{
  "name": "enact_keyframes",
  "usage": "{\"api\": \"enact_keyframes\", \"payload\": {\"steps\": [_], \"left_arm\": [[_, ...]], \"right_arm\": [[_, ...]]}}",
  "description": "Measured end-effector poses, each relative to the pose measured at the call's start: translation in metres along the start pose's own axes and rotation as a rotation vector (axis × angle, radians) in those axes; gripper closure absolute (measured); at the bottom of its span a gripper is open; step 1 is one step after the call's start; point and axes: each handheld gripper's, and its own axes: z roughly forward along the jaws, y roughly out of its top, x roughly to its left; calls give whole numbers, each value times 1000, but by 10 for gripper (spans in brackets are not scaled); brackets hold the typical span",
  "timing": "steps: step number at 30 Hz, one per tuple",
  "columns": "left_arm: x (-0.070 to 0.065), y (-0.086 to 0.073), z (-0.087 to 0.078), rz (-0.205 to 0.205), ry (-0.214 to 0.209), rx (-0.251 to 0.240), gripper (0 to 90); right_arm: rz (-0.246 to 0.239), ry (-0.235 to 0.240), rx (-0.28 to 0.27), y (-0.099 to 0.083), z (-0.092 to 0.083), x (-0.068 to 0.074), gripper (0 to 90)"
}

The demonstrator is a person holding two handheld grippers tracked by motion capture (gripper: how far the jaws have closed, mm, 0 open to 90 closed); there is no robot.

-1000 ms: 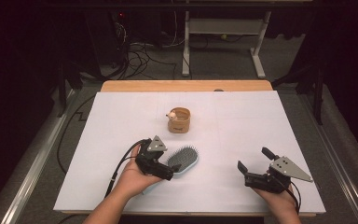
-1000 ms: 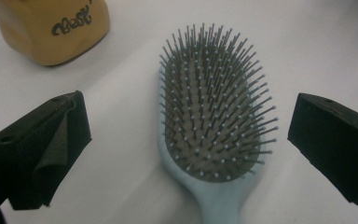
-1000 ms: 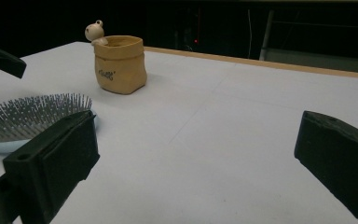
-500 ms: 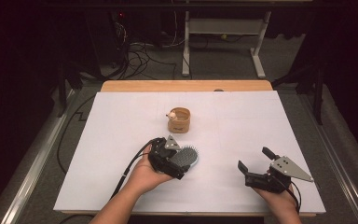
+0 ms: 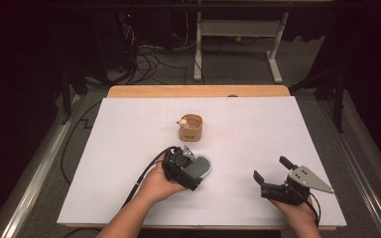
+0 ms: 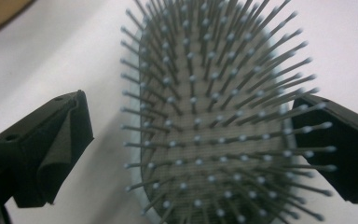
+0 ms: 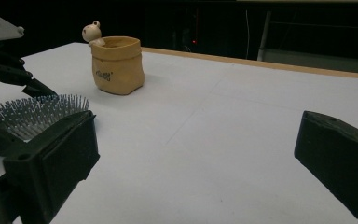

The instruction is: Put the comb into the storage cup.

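On the white table (image 5: pixel 129 148), near its front edge and left of centre, a hairbrush (image 6: pixel 214 130) is laid bristles up; its head is straddled by the wide-parted jaws of the left gripper (image 5: pixel 191 168), though contact cannot be told. Behind it a small tan pot (image 5: pixel 190 127) is set; well to the right, the right gripper (image 5: pixel 270 176) is held empty with jaws spread.

Hairbrush (image 5: pixel 200 168) lies before the pot (image 5: pixel 190 128) (left tongs (image 6: pixel 191 140) straddling it).

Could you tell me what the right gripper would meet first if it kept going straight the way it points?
Probably nothing nearby: between the open jaws of the right gripper lies bare white table. The hairbrush and tan pot sit off to the left.
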Motion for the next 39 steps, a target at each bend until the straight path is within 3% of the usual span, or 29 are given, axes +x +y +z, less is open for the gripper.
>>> {"api": "enact_keyframes", "payload": {"steps": [7, 29, 39], "left_arm": [[-3, -1, 5, 25, 29, 51, 35], [-4, 1, 8, 5, 47, 62, 48], [-5, 1, 6, 13, 45, 53, 130]], "right_arm": [[4, 0, 1, 0, 0, 0, 4], [0, 0, 0, 0, 0, 0, 3], [0, -2, 2, 0, 0, 1, 3]]}}
